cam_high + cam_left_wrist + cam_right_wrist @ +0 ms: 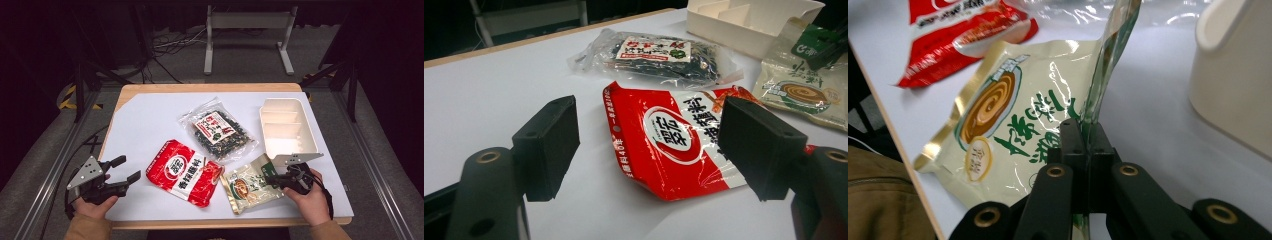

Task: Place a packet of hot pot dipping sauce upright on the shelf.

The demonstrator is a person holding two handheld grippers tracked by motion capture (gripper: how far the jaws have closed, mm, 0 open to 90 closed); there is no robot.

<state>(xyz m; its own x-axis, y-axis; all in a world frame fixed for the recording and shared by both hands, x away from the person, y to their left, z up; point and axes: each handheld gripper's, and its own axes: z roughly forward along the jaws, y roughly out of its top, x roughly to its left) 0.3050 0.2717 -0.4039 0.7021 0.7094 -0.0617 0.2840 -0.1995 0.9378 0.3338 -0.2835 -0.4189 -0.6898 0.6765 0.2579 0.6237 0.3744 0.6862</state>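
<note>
Your right gripper [272, 179] was clamped on the edge of the cream-and-green pouch [248, 185], which lay at the table's [145, 120] near edge beside the red packet [182, 172]. Your left gripper [125, 170] rested with jaws spread, holding nothing, facing the red packet.

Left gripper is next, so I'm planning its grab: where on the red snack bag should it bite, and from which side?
Take the red snack bag by its flat sealed edge nearest the open left gripper, coming in low from the left. The bag lies flat on the white table, so its puffed middle gives no purchase; that thin edge fits between the jaws, clear of the green-and-cream pouch.
</note>
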